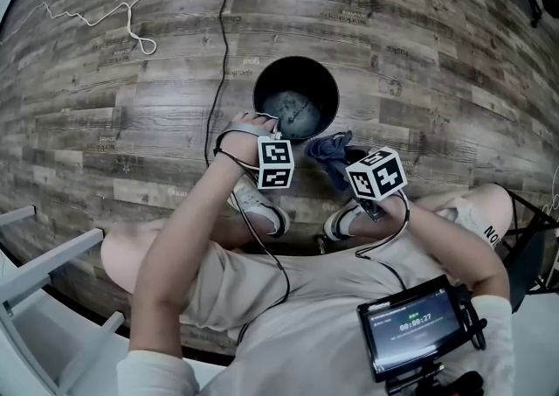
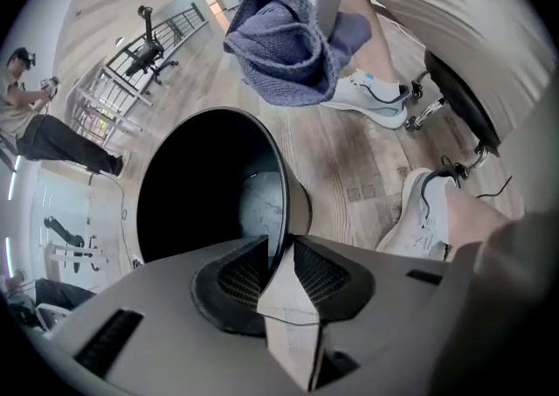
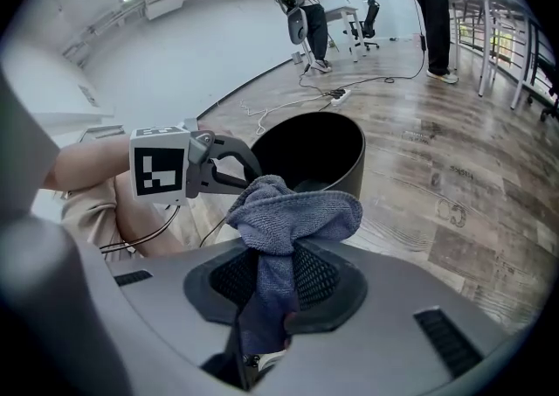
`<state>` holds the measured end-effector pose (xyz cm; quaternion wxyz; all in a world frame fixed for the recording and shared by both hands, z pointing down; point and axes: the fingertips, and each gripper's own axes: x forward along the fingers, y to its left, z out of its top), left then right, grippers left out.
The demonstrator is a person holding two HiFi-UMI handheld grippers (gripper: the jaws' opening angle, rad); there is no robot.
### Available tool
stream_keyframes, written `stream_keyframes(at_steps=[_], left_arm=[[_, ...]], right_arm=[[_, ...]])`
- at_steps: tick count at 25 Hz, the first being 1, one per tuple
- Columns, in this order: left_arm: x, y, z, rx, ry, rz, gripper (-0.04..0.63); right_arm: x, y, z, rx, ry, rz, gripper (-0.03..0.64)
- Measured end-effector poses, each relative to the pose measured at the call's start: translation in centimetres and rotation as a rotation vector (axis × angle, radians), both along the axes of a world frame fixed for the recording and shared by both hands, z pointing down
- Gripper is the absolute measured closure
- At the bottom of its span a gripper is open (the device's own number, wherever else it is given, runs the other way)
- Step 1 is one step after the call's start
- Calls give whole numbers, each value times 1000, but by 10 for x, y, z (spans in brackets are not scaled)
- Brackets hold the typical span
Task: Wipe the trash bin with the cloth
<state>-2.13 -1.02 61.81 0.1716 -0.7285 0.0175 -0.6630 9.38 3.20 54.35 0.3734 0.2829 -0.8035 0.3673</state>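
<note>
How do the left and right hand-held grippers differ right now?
The left hand-held gripper clamps the thin rim of the bin; the right hand-held gripper clamps a bunched blue cloth. The left sits on the bin; the right's cloth hangs beside it, contact unclear. Both are shut on something.

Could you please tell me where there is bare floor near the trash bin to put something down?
The floor right of the trash bin is bare planks. Left of it a black cable and white cord run. Between bin and shoes, the left gripper, right gripper and cloth crowd it.
</note>
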Motion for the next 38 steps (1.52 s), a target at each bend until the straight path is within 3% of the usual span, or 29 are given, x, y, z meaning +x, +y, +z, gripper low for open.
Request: stream_keyframes(at_steps=[7, 17, 24, 38], left_arm=[[16, 9, -1, -18, 33, -28, 498], [24, 14, -1, 4, 33, 15, 508], [24, 15, -1, 25, 31, 66, 512], [25, 15, -2, 41, 31, 95, 514]], right_arm=[[-4, 1, 14, 7, 33, -43, 528], [-14, -14, 39, 93, 140, -188, 528], [-17, -15, 71, 78, 193, -269, 528], [-27, -13, 180, 28, 259, -263, 528]])
